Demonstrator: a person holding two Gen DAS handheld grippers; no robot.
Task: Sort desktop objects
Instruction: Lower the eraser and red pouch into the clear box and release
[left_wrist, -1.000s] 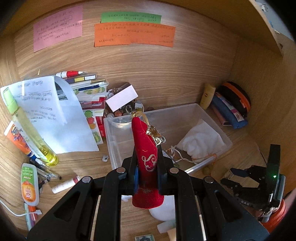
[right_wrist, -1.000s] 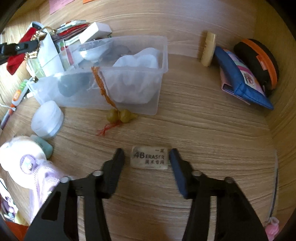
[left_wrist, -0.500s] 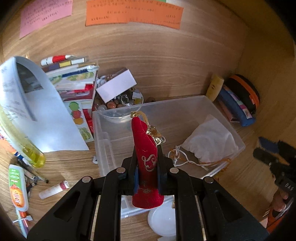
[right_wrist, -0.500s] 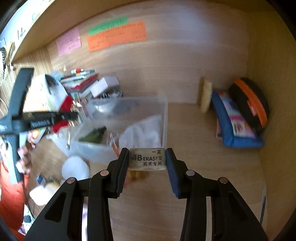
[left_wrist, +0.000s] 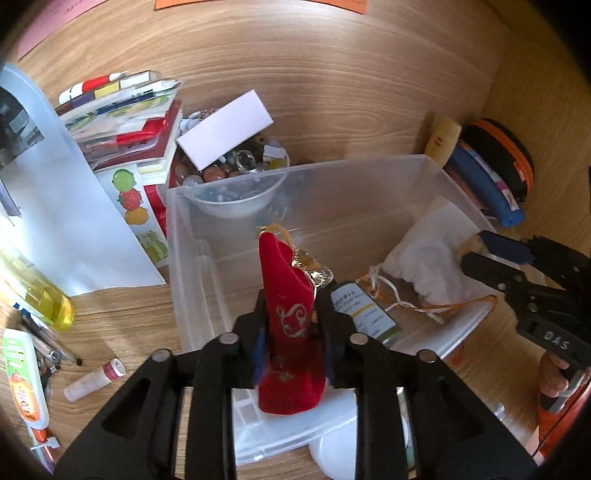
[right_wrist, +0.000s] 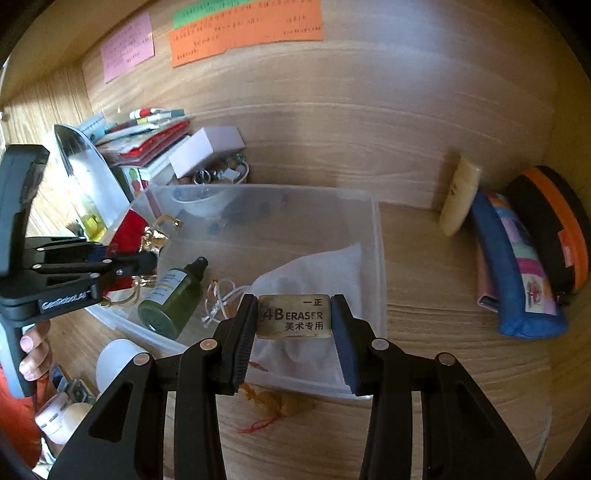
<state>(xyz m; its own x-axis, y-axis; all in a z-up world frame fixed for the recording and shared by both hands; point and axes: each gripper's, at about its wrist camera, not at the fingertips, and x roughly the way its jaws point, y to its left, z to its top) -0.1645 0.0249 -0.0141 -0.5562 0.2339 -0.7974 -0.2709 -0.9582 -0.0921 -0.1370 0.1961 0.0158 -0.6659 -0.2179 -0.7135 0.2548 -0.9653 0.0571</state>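
**Red pouch and eraser held over the clear bin**

Red velvet, embroidered in gold, is seen pinched upright between the fingers of the left tool (left_wrist: 291, 325); this red pouch (left_wrist: 290, 325) is held above the near left part of the clear plastic bin (left_wrist: 192, 266), which stands on the wooden table (right_wrist: 424, 295). A grey eraser (right_wrist: 293, 316) printed "4B ERASER" is clamped between the fingers of the right tool (right_wrist: 293, 321), above the bin's near right edge. Inside the bin, a green bottle (right_wrist: 173, 297) is laid on its side, with a white cloth bag (right_wrist: 314, 273) to its right. A blue pencil case (right_wrist: 517, 266) is propped well apart, at the far right.
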